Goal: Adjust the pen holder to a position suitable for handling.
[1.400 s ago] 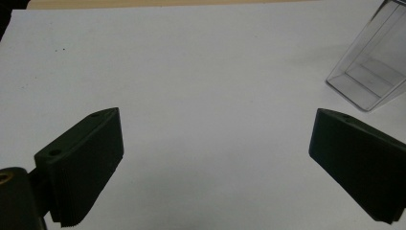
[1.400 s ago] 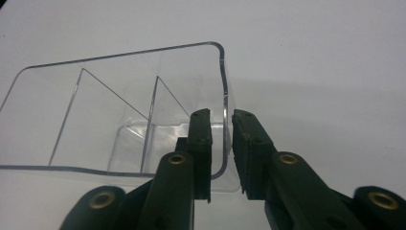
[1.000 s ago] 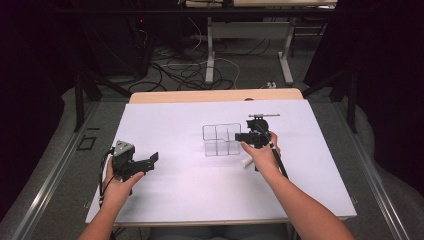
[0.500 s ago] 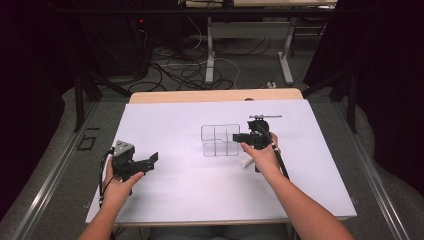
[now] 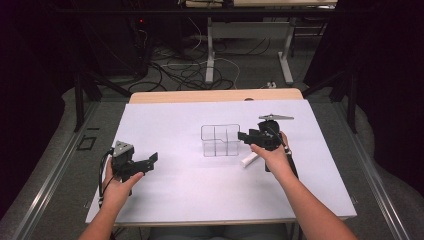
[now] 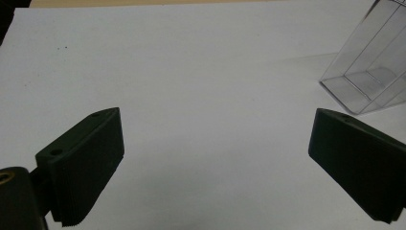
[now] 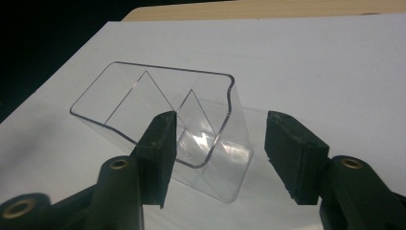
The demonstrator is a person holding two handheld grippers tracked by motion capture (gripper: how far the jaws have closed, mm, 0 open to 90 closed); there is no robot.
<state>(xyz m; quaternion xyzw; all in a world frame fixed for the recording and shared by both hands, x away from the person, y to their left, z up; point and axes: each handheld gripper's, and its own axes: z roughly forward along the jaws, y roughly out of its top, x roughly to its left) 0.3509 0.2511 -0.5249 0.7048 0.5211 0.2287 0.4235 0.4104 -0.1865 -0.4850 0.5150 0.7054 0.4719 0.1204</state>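
Organizer: clear divided box, upright at the middle of the white table; long axis runs left–right in the high view.
Right gripper: jaws just opening, astride the organizer's right wall, pads off it.
Left gripper: jaws wide, empty, well apart from it.

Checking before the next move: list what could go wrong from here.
The right gripper has just been opening, its jaws astride a wall of the clear organizer without pressing; drawing back askew could snag and tip it. The white stick lies beside that hand and might get knocked along the table.
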